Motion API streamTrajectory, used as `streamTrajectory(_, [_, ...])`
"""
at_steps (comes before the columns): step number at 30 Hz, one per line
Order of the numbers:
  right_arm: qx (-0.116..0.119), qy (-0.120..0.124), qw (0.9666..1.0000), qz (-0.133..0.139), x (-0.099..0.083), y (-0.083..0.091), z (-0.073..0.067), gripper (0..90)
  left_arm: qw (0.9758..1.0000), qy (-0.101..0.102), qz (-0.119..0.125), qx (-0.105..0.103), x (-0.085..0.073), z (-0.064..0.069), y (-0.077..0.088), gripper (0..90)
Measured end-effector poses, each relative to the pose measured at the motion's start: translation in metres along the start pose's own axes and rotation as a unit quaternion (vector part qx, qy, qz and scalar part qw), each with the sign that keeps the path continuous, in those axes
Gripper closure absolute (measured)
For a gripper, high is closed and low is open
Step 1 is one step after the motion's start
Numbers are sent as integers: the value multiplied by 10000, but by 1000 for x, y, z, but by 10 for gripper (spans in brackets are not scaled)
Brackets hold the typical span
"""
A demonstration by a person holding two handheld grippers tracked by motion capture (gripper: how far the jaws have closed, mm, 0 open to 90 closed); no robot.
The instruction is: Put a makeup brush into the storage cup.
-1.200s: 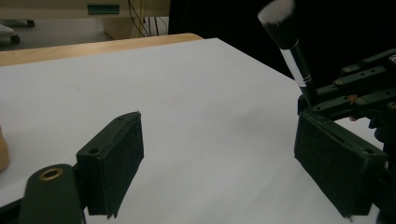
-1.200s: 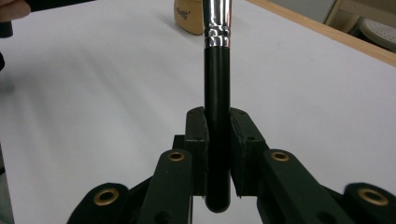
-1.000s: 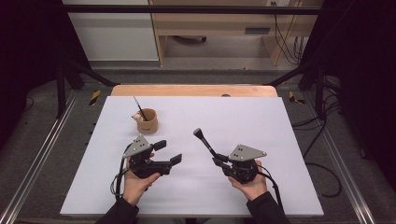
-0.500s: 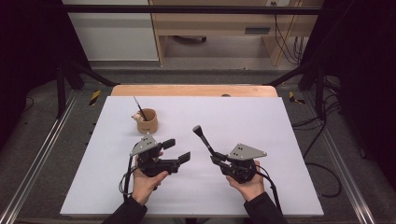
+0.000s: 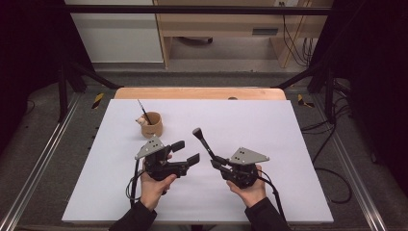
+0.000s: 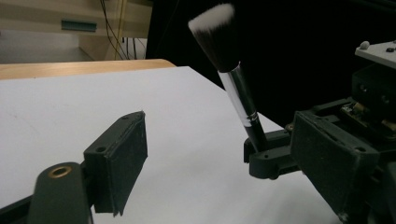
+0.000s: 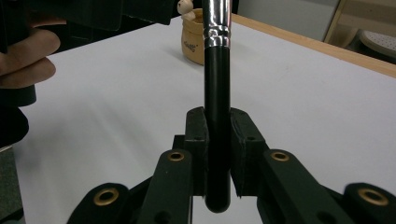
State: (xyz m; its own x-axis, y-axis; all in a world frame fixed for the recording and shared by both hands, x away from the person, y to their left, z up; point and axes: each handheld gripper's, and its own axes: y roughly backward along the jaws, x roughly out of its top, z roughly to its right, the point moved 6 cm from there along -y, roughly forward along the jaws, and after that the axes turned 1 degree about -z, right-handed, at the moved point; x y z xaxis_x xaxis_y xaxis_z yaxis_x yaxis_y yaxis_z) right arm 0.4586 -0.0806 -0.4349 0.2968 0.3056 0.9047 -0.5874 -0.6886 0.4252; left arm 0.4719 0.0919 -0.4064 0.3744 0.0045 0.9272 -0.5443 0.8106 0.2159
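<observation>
White counter, wooden cup at back. Right tongs clamp the makeup brush handle. Left tongs gape wide, just closing slightly, holding nothing.

brush: black handle, silver ferrule, white-tipped bristles | cup: tan | table: white

Two hand-held grippers, left and right; one makeup brush; one wooden cup.

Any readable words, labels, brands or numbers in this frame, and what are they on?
Nothing can be read.
Small tan cup: a dark printed mark on its side in the right gripper view, too blurred to read.
Makeup brush: no lettering visible on its black handle.
</observation>
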Motion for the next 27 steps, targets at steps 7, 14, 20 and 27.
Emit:
streamTrajectory(7, [62,-25,10000,60,3,-5,-5,795,9999,84,72,-68,3,2,-1,207])
streamTrajectory(14, [112,-48,9998,137,7,-9,-12,795,9996,206,153,-131,4,2,-3,231])
streamTrajectory(20, [147,-48,9997,166,10,-12,-16,795,9992,302,210,-166,6,2,-2,297])
streamTrajectory(27, [203,-71,9996,187,11,-15,-20,795,9988,379,206,-211,6,2,-3,391])
